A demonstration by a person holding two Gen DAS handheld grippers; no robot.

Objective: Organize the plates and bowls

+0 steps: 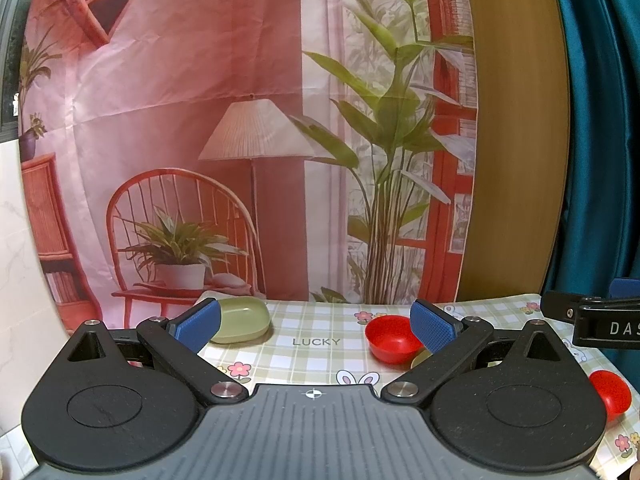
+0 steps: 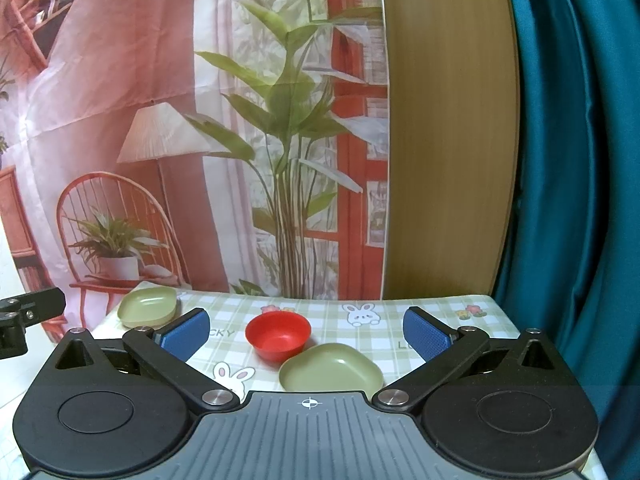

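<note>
We hold both claws spread and empty above the bench (image 2: 400,320): left claw (image 1: 316,326), right claw (image 2: 306,330) over a red bowl (image 2: 278,334) touching a green plate (image 2: 330,368).

"LUCKY" | tablecloth (image 1: 316,342) || "DAS" | right tongs (image 1: 600,326), cut off

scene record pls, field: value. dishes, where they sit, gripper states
surface: table with checked cloth
red bowls: one mid-table; second near the table's right edge
green plates: one far left; one near, touching the mid-table red bowl
stacking: none stacked yet
left gripper: open, empty
right gripper: open, empty, facing red bowl and near plate
</note>
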